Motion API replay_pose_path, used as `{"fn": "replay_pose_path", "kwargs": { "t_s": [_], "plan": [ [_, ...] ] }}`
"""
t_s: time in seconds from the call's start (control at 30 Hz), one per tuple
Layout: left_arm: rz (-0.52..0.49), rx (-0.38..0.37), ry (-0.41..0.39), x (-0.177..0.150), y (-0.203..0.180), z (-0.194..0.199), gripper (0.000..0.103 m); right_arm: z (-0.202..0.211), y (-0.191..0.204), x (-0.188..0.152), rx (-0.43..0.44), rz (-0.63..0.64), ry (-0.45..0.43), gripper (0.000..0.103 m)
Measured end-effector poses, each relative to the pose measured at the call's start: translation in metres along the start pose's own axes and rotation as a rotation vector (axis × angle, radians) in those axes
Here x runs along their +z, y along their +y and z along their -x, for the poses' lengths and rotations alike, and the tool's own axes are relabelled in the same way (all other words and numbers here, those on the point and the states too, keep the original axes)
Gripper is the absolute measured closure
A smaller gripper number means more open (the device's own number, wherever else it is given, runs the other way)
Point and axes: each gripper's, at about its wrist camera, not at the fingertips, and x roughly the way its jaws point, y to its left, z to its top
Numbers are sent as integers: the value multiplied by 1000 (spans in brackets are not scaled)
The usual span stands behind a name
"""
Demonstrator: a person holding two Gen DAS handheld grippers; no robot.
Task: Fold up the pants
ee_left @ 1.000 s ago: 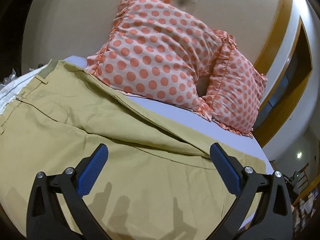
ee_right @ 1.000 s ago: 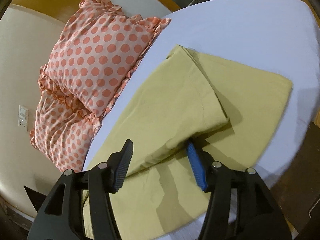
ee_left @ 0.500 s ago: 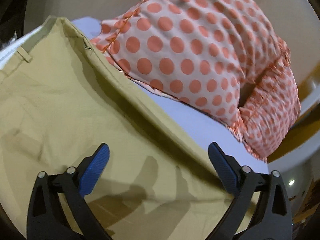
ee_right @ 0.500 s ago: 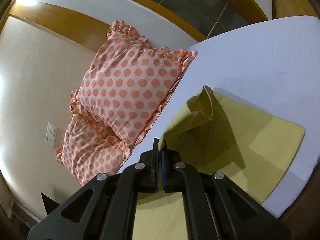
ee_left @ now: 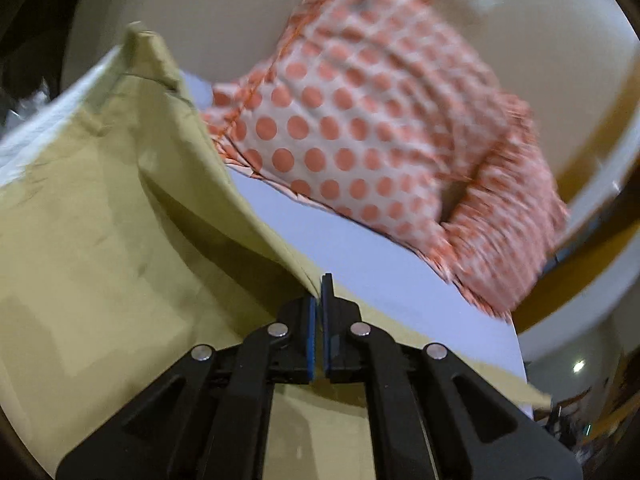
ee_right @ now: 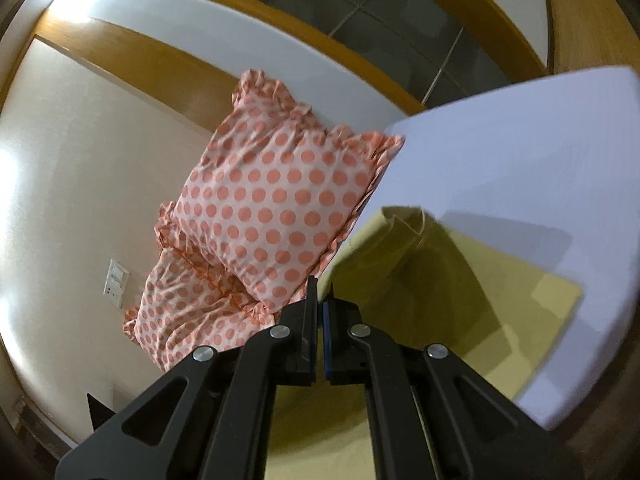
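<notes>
Right wrist only: wall switch (ee_right: 116, 282)

The left tongs (ee_left: 319, 304), spread wide half a second ago, have closed on the far edge of the pants (ee_left: 92, 248), and both the left and right tongs (ee_right: 320, 300) have lifted it off the bed (ee_right: 520, 168).
</notes>
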Motion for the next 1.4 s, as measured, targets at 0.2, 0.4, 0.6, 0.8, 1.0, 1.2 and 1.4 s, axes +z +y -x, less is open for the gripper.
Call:
{"fn": "replay_pose_path", "kwargs": {
  "t_s": [0.2, 0.4, 0.6, 0.8, 1.0, 1.2, 1.4],
  "plan": [
    [89, 52, -12, -109, 40, 70, 96, 9, -28, -16, -126, -5, 45, 101],
    [165, 68, -37, -145, 64, 79, 97, 5, -45, -26, -167, -35, 71, 101],
    [131, 39, -65, -151, 62, 81, 101, 16, -48, -28, -167, -40, 61, 101],
    [76, 5, -103, -158, 52, 92, 102, 30, -48, -26, -170, -44, 39, 101],
    [56, 38, -72, -175, 54, 92, 102, 30, -51, -27, -267, -6, 55, 100],
    [-8, 65, -105, -193, 50, 99, 93, 49, -46, -24, -373, 47, -64, 29],
    [57, 68, -165, -195, 64, 113, 61, 44, -56, -31, -418, 85, -60, 35]
  ]
}}
